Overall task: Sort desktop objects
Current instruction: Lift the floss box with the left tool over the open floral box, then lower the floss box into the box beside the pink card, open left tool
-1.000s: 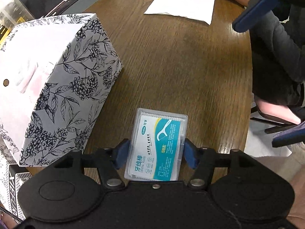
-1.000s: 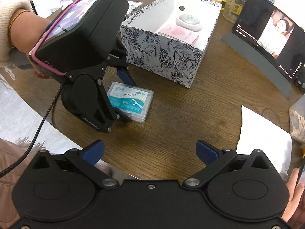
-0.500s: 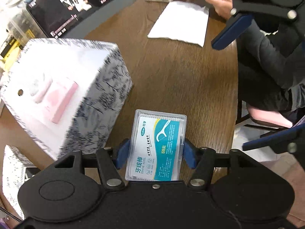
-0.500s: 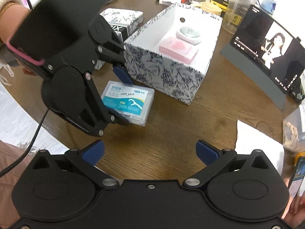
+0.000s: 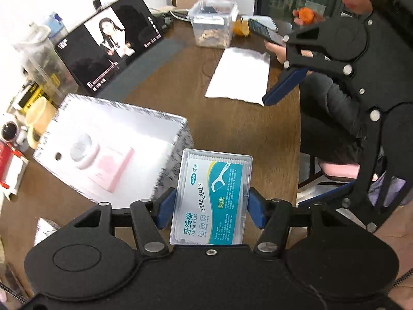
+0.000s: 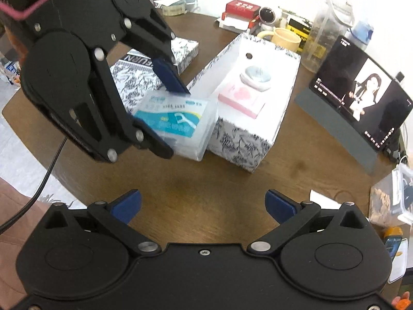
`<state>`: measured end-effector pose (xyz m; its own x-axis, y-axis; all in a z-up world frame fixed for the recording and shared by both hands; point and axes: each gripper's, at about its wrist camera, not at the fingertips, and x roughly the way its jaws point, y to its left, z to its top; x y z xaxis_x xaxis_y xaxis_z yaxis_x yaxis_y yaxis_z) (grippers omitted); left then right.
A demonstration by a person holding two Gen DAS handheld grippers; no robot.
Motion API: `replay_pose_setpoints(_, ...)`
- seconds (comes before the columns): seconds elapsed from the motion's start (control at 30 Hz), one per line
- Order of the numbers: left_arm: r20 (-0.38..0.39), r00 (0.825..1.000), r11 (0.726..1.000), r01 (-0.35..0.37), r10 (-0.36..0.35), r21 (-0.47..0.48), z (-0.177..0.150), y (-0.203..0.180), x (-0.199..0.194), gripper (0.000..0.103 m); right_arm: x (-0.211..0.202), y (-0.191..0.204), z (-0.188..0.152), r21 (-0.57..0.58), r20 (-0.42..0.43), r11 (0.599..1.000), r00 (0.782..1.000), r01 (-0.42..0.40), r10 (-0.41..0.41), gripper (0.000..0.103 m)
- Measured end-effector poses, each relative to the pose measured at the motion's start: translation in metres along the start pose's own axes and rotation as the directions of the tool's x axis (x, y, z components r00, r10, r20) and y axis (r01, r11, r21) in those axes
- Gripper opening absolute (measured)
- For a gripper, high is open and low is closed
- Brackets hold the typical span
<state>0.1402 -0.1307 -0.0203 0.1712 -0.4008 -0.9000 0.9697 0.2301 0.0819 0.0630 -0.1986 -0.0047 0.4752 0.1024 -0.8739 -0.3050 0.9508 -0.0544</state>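
Note:
My left gripper [image 5: 210, 208] is shut on a clear dental floss box [image 5: 214, 196] with a teal label, held in the air above the table. In the right wrist view the same floss box [image 6: 178, 126] hangs between the left gripper's blue pads [image 6: 169, 78], beside the near corner of the floral storage box [image 6: 247, 131]. That open floral box [image 5: 113, 155] holds a pink packet [image 5: 112, 170] and a round white compact [image 5: 81, 152]. My right gripper [image 6: 204, 204] is open over bare wood, with nothing between its fingers.
A tablet on a grey stand [image 6: 361, 95] plays video at the right. A white cloth [image 5: 240, 75] lies on the round wooden table [image 6: 232, 180] by a clear snack container [image 5: 213, 24]. A seated person's hand [image 5: 304, 18] holds an orange. A mug [image 6: 284, 38] and bottles crowd the far edge.
My left gripper has lifted the floss box off the table and carried it up toward the floral box's open top. The right gripper stayed open and has hardly moved.

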Motion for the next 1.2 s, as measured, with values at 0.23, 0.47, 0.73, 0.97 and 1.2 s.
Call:
replay_pose_setpoints(0.23,0.038,0.999,0.999,0.018,-0.016,-0.037,0.011,0.031,-0.025,0.058,0.004,-0.002,0.016,0.006,0.005,1.0,1.0,0.003,-0.003,0.103)
replay_pose_setpoints(0.47,0.053,0.999,1.0,0.002,-0.001,-0.031,0.017,0.058,-0.025,0.058,0.014,-0.005,0.027,0.046,-0.008,0.999,1.0,0.008,-0.008,0.103)
replay_pose_setpoints(0.73,0.055,0.997,0.999,0.048,-0.048,-0.011,0.024,0.081,-0.001,0.058,0.033,-0.006,0.034,0.094,-0.037,0.995,0.999,0.014,-0.011,0.103)
replay_pose_setpoints(0.97,0.03,0.998,0.998,0.063,-0.062,-0.024,0.035,0.107,0.042,0.058,0.047,-0.01,0.033,0.148,-0.059,0.988,0.998,0.032,-0.023,0.103)
replay_pose_setpoints(1.2,-0.003,0.997,0.997,0.08,-0.08,-0.005,0.042,0.122,0.084,0.058,0.061,-0.018,0.027,0.177,-0.091,0.983,0.995,0.043,-0.028,0.103)
